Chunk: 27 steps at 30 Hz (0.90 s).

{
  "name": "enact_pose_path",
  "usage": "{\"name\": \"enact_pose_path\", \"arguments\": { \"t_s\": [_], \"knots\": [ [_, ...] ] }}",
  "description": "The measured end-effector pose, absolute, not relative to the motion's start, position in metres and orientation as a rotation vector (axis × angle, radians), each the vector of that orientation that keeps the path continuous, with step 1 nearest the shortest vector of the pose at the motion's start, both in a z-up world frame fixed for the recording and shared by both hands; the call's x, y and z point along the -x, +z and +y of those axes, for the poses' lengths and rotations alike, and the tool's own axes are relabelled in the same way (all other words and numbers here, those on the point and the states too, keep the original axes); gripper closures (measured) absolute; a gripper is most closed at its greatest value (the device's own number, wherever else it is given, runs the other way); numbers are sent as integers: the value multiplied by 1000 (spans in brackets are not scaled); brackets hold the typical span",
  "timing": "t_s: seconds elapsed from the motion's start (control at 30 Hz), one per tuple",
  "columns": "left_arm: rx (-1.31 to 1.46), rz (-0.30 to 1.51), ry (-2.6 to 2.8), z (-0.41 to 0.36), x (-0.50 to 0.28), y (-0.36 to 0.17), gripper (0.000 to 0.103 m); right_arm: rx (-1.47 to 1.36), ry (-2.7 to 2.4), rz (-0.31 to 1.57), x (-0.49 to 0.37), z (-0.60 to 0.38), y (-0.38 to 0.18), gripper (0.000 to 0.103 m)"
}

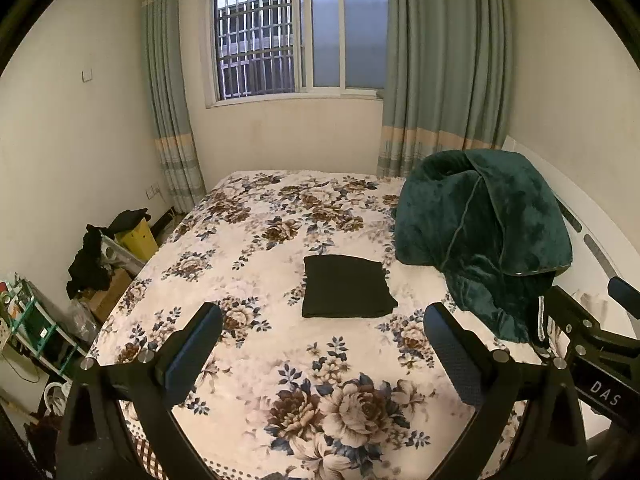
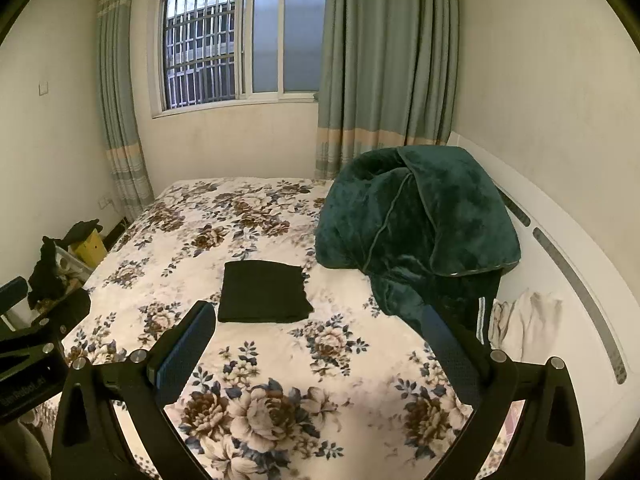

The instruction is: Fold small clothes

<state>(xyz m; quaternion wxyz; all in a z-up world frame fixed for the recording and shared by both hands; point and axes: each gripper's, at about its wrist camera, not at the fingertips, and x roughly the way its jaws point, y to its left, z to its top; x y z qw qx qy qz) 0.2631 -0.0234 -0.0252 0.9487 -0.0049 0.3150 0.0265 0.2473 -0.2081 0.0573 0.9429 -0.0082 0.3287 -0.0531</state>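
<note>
On the bed [image 1: 256,248], seen through the left wrist camera, a floral cover in brown, blue and cream lay spread flat, and a black garment [image 1: 347,287] sat on it near the middle, folded into a neat squarish packet with its edges squared off. Left gripper [image 1: 322,334] hovered above the near part of the bed, jaws spread wide, nothing between them, well short of the garment. A dark green plush blanket [image 1: 484,236] was heaped at the right side of the bed, just beside the garment's far right corner but apart from it. Part of the right gripper's body showed at the right edge. Beyond the bed were a barred window [image 1: 298,36] and grey-green curtains [image 1: 444,68]; left of the bed stood a yellow box [image 1: 138,238] and dark clothing draped over clutter. From the right wrist camera, the same folded black garment [image 2: 264,297] lay flat on the floral cover, ahead and slightly left of centre. Right gripper [image 2: 318,334] was likewise held wide apart and empty, above the bed's near portion, not touching the garment. The green blanket [image 2: 416,232] rose to the right, and a pale crumpled cloth [image 2: 524,322] lay against the white headboard [image 2: 568,264] beside it.
</note>
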Motion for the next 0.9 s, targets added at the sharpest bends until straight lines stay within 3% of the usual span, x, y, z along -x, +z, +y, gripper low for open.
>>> {"name": "enact_pose_path", "arguments": {
  "t_s": [0.9],
  "knots": [
    [18, 639, 34, -13, -262, -19, 0, 21, -93, 661, -248, -204, 59, 0]
  ]
}}
